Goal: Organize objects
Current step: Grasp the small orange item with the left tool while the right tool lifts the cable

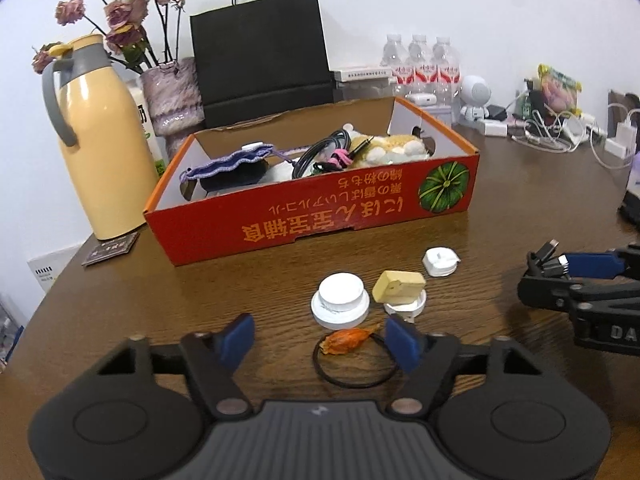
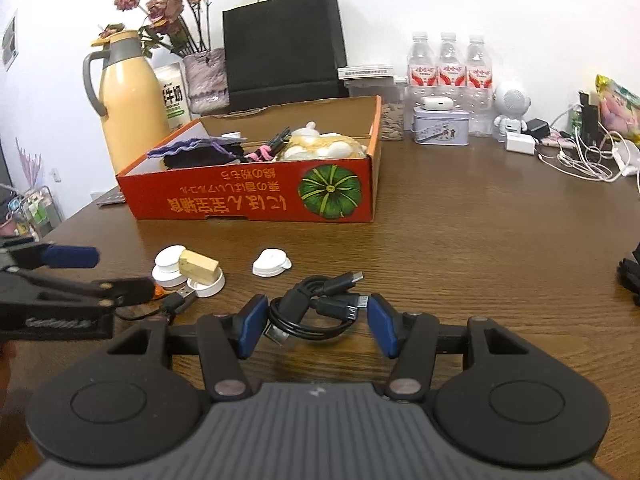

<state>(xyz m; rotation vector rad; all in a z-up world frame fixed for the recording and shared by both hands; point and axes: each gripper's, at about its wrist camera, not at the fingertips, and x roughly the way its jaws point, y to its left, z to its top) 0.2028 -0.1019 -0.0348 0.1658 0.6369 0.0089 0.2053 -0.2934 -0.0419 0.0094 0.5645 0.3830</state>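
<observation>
1. Nearest to me, the right gripper (image 2: pixel 316 322) has its blue pads either side of a coiled black cable bundle (image 2: pixel 316 304) lying on the wooden table (image 2: pixel 480 240). The left pad looks to touch the coil, yet the right pad seems just clear of the plugs, so I cannot tell whether it is a true grip.
2. The left gripper (image 1: pixel 320 338) stands with its jaws partly spread and nothing clamped. Between its pads lie a small orange dried thing (image 1: pixel 346 340) and a thin black ring (image 1: pixel 356 364), both resting on the table.
3. Just beyond sits a cluster of small items: a round white cap (image 1: pixel 340 300), a tan block (image 1: pixel 398 286) propped on a second white disc (image 1: pixel 404 308), and a small white charger (image 1: pixel 440 263) a little apart to the right.
4. Further back stands the red cardboard box (image 1: pixel 312 216) with a green pumpkin printed on its front. Inside it are a purple pouch (image 1: pixel 232 164), a coil of dark cable (image 1: pixel 320 152) and a plush toy (image 1: pixel 396 146).
5. Left of the box stands a yellow thermos jug (image 1: pixel 104 148), with a vase of dried flowers (image 1: pixel 172 92) behind it.
6. Against the wall are a black paper bag (image 1: pixel 260 64), three water bottles (image 1: pixel 420 64), a white robot figure (image 1: pixel 474 100) and a tangle of white chargers and cords (image 1: pixel 560 132).
</observation>
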